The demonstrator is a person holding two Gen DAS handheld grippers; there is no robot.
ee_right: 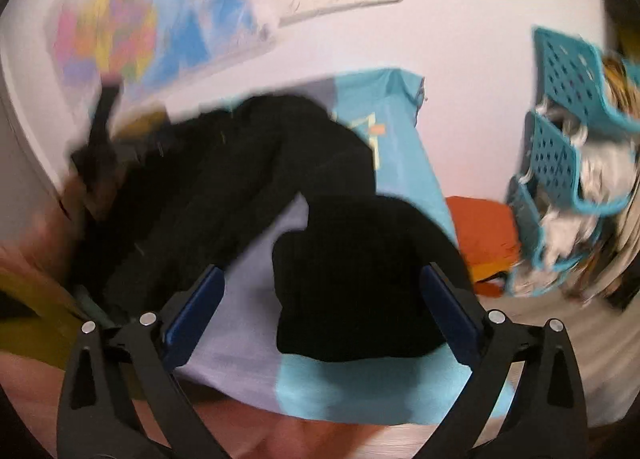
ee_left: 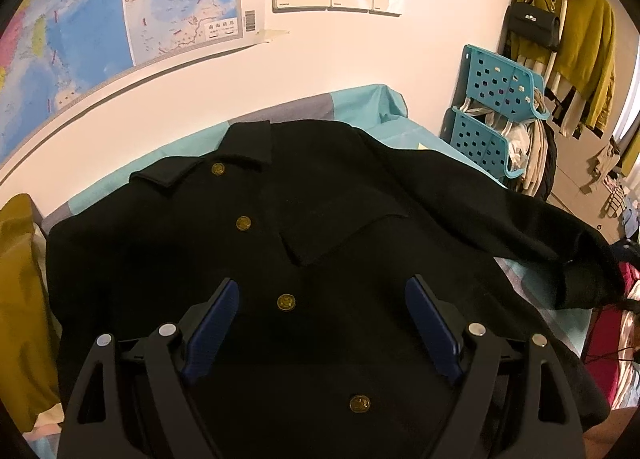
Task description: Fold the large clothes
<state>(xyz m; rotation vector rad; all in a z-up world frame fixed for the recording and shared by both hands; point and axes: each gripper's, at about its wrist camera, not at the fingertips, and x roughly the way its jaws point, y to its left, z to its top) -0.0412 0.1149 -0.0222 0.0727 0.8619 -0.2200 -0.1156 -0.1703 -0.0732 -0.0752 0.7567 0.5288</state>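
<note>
While the black coat [ee_left: 320, 239] lies flat on the bed [ee_left: 360, 103], buttons up, a yellow cloth [ee_left: 20, 299] sits at its left edge. The left gripper [ee_left: 322, 295] hangs over the coat's front with its fingers spread wide, holding nothing, and a gold button [ee_left: 286, 302] shows between them. One sleeve [ee_left: 520, 231] reaches out to the right. Past it, blue baskets [ee_left: 500, 107] are stacked by the wall, with pale clothes stuffed inside. The right wrist view is blurry. The right gripper [ee_right: 322, 287] is wide open too, holding nothing, above the sleeve end [ee_right: 360, 279] on the bed sheet.
</note>
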